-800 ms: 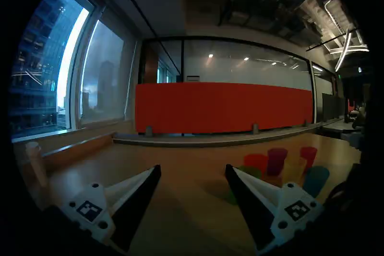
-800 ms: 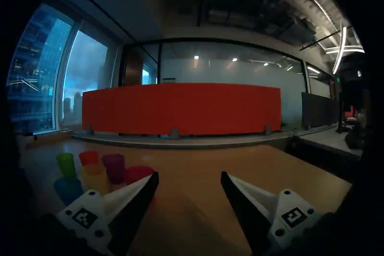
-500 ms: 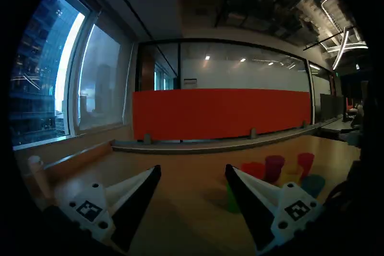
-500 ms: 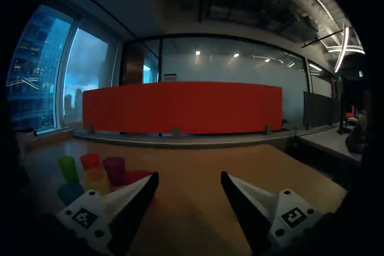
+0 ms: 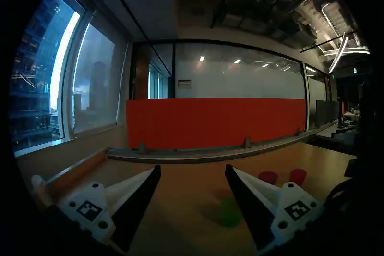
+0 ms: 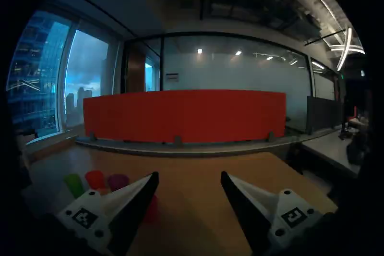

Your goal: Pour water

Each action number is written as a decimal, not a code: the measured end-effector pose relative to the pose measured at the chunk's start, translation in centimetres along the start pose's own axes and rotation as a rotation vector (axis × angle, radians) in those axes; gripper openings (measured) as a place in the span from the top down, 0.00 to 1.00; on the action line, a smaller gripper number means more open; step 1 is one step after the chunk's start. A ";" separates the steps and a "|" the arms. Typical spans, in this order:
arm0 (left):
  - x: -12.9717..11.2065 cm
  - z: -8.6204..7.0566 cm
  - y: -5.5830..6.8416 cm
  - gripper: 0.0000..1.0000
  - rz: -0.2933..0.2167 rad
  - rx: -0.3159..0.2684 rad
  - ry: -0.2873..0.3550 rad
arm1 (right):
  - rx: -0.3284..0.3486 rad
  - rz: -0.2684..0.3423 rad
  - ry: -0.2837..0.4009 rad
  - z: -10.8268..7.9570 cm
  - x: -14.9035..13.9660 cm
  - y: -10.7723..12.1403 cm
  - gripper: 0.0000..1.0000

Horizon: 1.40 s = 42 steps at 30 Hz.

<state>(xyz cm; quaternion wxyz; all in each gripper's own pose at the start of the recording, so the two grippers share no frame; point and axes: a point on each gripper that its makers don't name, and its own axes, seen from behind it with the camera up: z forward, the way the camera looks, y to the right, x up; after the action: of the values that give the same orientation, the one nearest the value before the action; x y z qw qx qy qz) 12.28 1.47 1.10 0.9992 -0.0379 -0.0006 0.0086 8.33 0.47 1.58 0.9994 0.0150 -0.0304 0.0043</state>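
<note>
Your jaws hang spread and empty above the desk (image 5: 187, 222).
Left gripper view: left gripper (image 5: 192, 167) faces green cup (image 5: 230, 212), two red cups (image 5: 268, 177). Right gripper view: right gripper (image 6: 188, 174), coloured cups (image 6: 95, 179) lower left, contents unreadable.

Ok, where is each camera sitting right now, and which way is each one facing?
Left gripper view: rides the left gripper, low over the wooden table, facing the orange partition; its two open fingers show, with a green cup ahead to the right.
Right gripper view: rides the right gripper, facing the same way; its open fingers show, with coloured cups at lower left.
Shared: table, partition, window, cups.
</note>
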 end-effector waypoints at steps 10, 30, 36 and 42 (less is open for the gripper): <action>2.4 0.8 -0.1 0.00 0.011 -0.028 -0.048 | -0.003 -0.016 0.008 0.2 4.6 0.7 0.00; 8.4 1.9 1.6 0.00 0.010 -0.132 -0.046 | 0.061 -0.051 0.027 -0.2 10.3 -1.6 0.00; 9.8 1.9 2.3 0.00 -0.003 -0.175 -0.040 | 0.073 -0.057 0.035 -0.2 11.1 -1.8 0.00; 10.8 2.0 3.0 0.00 -0.002 -0.215 -0.028 | 0.115 -0.060 0.030 -0.2 11.1 -2.4 0.00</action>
<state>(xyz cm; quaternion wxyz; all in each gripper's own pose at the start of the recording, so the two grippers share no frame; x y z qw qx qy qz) 22.99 4.83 2.86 0.9893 -0.1450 -0.0156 0.0078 19.47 -1.82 2.01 0.9969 0.0734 -0.0147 -0.0238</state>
